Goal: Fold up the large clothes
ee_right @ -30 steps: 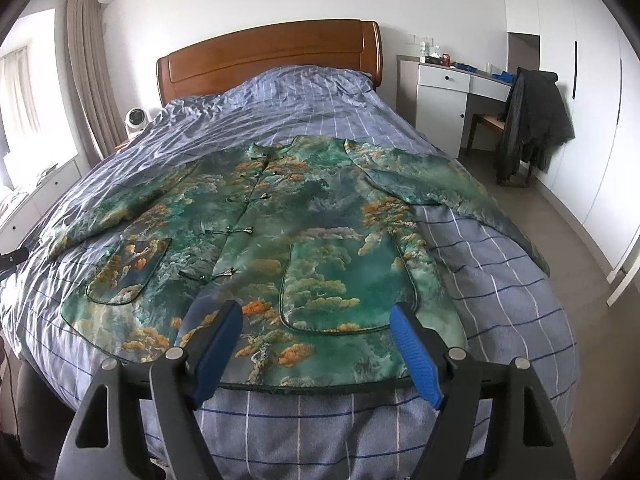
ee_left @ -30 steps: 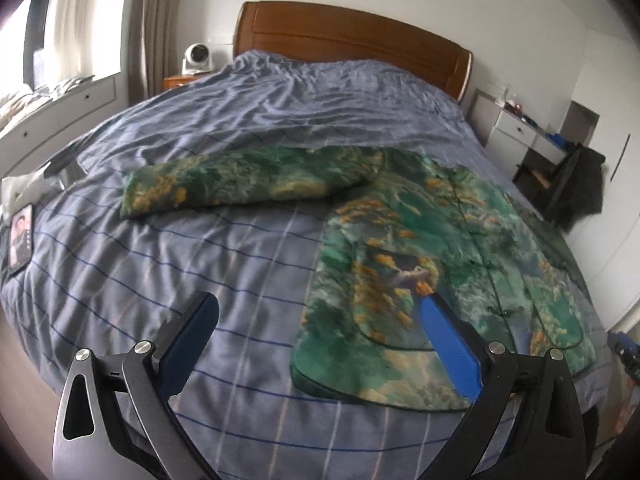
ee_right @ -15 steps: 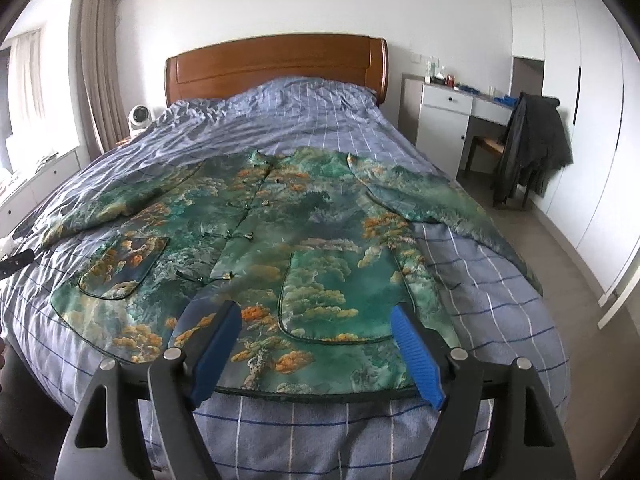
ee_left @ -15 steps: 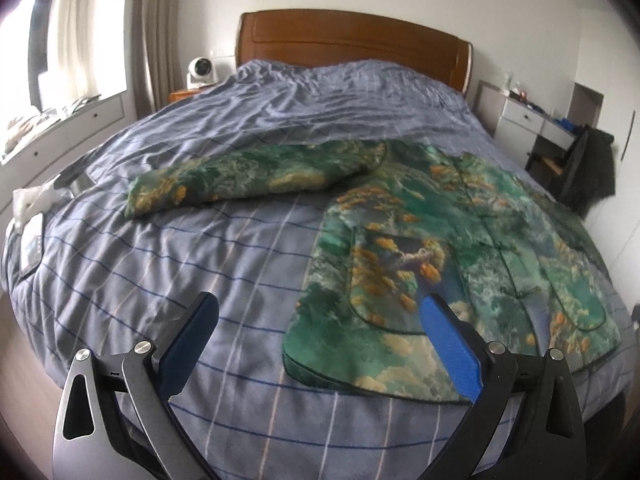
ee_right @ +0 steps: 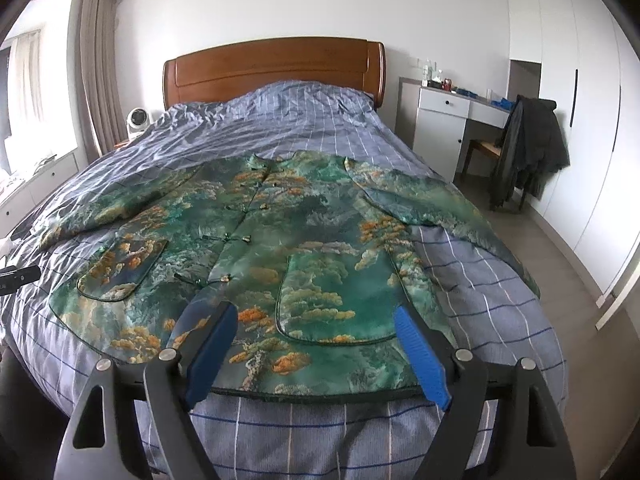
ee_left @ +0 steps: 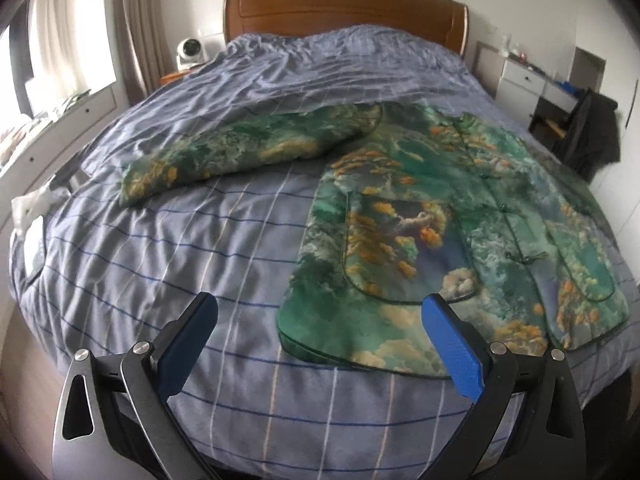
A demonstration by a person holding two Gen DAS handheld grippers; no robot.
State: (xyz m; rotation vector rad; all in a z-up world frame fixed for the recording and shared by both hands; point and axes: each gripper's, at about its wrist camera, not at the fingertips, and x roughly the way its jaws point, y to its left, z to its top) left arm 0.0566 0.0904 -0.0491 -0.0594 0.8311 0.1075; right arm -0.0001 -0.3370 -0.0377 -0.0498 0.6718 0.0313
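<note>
Left wrist view: the left tool (ee_left: pixel 318 320) hangs over the foot of the bed (ee_left: pixel 200 240), its blue jaws spread wide and empty. One jaw sits over bare striped bedding; the other sits in front of the lower hem of the jacket (ee_left: pixel 440 220), not touching it as far as the picture shows. The jacket, green with orange and white tree print, lies flat and front-up on the right part of the bed. One sleeve (ee_left: pixel 248 152) stretches out to the left across the bedding. A wooden headboard (ee_left: pixel 344 4) stands at the far end, and a small white fan (ee_left: pixel 190 50) sits beside it.

Right wrist view: the right tool (ee_right: pixel 316 328) hovers over the jacket's (ee_right: pixel 312 240) bottom hem. Its jaws have just been opening and stand wide, with nothing pinched; the hem and one patch pocket (ee_right: pixel 332 292) show between them. The knot buttons run up the middle to the collar. The other sleeve (ee_right: pixel 432 208) trails toward the right edge of the bed (ee_right: pixel 480 300). A dark coat (ee_right: pixel 528 144) hangs on a chair by the white desk (ee_right: pixel 444 112).
</note>
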